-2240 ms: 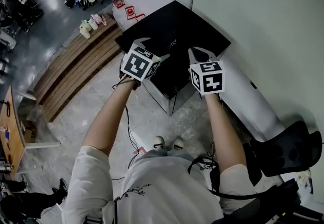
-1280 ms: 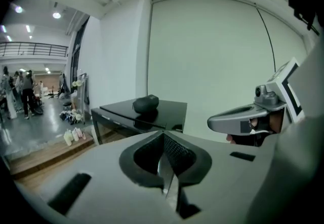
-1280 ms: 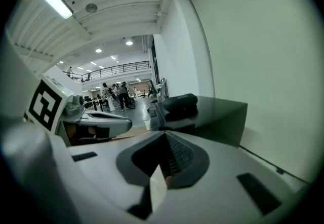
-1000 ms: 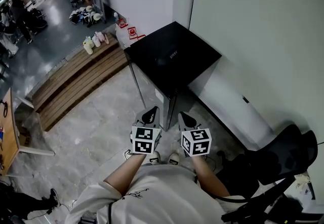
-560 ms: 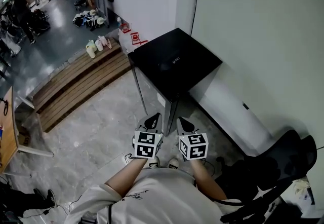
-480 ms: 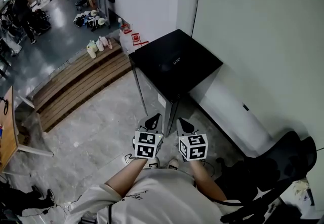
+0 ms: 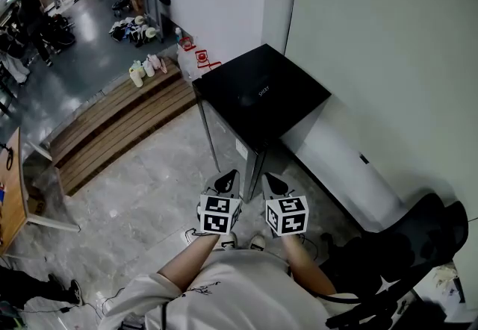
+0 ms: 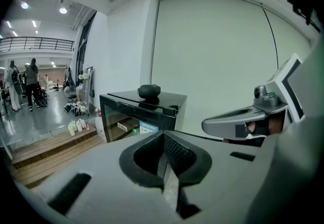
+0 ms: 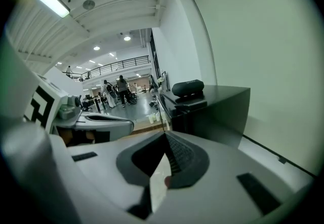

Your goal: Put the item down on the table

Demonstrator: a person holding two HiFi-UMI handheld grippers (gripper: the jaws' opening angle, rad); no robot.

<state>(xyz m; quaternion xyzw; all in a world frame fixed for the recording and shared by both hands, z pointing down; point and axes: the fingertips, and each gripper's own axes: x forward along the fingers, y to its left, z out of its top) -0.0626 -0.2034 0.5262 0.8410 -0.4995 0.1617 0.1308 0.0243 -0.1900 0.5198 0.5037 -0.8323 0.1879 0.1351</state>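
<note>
I'm holding left claw [image 7: 225, 182] and right claw [image 7: 273, 184] shut, empty, off the desk [image 7: 291, 89] since speaker [image 9: 188, 87] is sitting there.

my left gripper [image 8: 164, 159]: smooth matt grey plastic shell, ribbed black pads | black square table [image 7: 261, 93]: glossy, mirror-like top | dark rounded item [image 8: 149, 91]: matt | pale grey floor [image 7: 142, 194]: polished, marbled stone look | brown slatted platform [image 7: 112, 123]: wood planks, dull finish

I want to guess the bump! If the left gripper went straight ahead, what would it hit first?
Probably the black cabinet, near its top edge, though the depth from the left gripper is hard to judge.
</note>
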